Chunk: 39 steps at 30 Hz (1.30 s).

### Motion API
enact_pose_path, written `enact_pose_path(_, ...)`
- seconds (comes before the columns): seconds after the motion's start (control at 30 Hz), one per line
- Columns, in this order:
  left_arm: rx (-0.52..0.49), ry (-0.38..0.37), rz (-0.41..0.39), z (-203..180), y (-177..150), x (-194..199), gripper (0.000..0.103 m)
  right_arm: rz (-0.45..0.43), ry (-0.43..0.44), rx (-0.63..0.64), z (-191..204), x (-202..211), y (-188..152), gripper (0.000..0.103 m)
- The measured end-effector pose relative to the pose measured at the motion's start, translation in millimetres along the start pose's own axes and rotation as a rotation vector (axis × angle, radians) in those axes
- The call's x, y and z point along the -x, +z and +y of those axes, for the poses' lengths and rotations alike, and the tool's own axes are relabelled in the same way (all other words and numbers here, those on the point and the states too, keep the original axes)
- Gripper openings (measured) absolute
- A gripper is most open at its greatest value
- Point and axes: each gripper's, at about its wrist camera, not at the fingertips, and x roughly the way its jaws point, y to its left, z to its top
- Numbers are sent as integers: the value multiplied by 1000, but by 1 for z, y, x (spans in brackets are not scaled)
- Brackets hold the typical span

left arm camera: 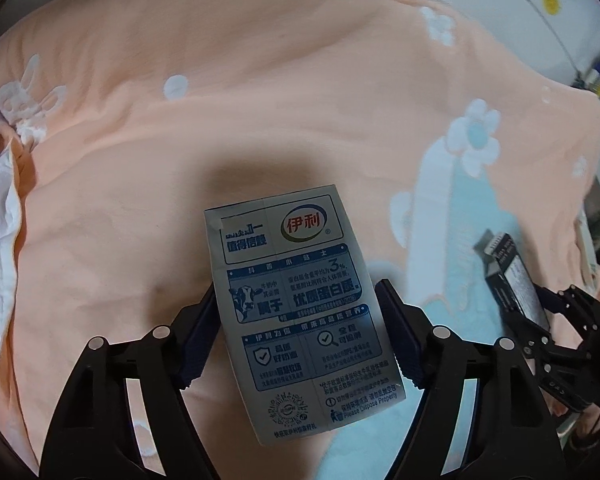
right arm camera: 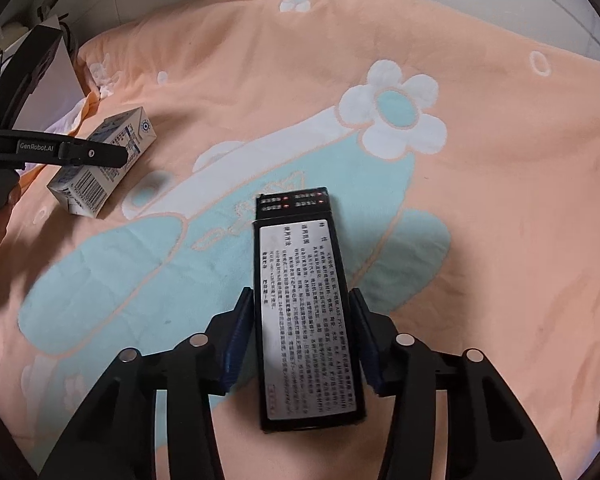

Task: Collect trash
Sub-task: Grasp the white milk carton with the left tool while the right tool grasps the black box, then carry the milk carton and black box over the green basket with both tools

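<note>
Blanket (left arm camera: 260, 80) everywhere, peach with white flowers and a pale blue patch, spread over the bed. At nine o'clock in our right wrist view lies the milk carton (left arm camera: 300, 308), on its side on the blanket. Our left gripper (left arm camera: 300, 312) hangs right over it, jaws wide and straddling it. The pad at nine o'clock looks to be against the carton's edge, while the pad at three o'clock stands clear with blanket showing in the gap. So nothing is gripped there.

Moving right, at six o'clock in the right wrist view, the black box (right arm camera: 306, 312) with its white printed label lies flat on the blue patch. Our right gripper (right arm camera: 300, 336) has it between the jaws, about half open. The pads sit just beside its long sides. Whether they press on it we cannot tell.
</note>
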Motion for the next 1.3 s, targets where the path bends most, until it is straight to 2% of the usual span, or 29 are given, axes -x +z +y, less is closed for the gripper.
enact_pose_path(0.13, -58, -39, -22, -8, -9, 19, 73, -36, -25, -55, 6, 23, -15, 44)
enact_pose_path(0.4, -158, -173, -40, -36, -45, 58, 73, -98, -81, -152, 39, 78, -57, 44)
enact_pose_path(0.47, -190, -198, -46, -47, -56, 66, 73, -109, -134, -155, 53, 94, -71, 44)
enact_pose_path(0.67, -269, -263, -57, -74, -91, 91, 73, -134, -212, -205, 85, 134, -109, 44)
enact_pose_path(0.9, -351, -333, -51, -111, -125, 102, 73, -164, -286, -292, 110, 168, -154, 44)
enact_pose_path(1.3, -451, -419, -40, -140, -170, 120, 73, -197, -373, -468, 137, 207, -225, 44)
